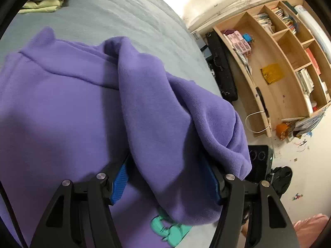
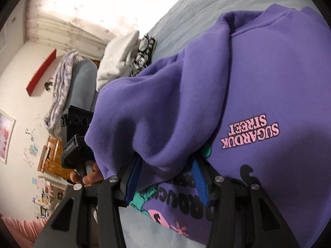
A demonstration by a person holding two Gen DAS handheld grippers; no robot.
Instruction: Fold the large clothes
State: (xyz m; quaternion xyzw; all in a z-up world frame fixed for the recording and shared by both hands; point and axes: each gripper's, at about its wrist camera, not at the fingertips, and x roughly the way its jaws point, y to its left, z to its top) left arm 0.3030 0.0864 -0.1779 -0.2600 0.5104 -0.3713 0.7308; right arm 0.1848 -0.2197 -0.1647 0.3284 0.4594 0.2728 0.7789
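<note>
sweatshirt: the purple sweatshirt (image 1: 62, 103) lies spread on the grey bed (image 1: 128, 14), print side up, with its collar toward the far side of the bed in the left wrist view.
print: pink lettering (image 2: 253, 133) and a teal figure (image 1: 165, 229) show on the chest, so the body panel is not yet folded over itself.
sleeve: one sleeve (image 1: 165, 111) is gathered in a thick roll and laid diagonally over the body; its cuff end hangs near the bed's edge.
left tongs: the left tongs (image 1: 167, 177) straddle that roll. Their blue pads (image 1: 120, 183) stand on either side of the cloth, and the gap looks loose, so I judge the cloth released rather than pinched.
right tongs: the right tongs (image 2: 165, 177) bracket a bunched fold of sleeve (image 2: 155, 111). The pads (image 2: 198, 179) sit beside it without visibly squeezing, so the fold reads as let go as well.
done: by my reading, a sleeve has been brought in across the chest.
left: the roll needs flattening, the other side remains to be checked, and the body has still to be folded up.
surroundings: folded pale-yellow clothing (image 1: 41, 7) lies at the bed's far corner, a white and patterned pile (image 2: 124, 55) lies nearby, and a wooden bookshelf (image 1: 279, 62) stands past the bed.
</note>
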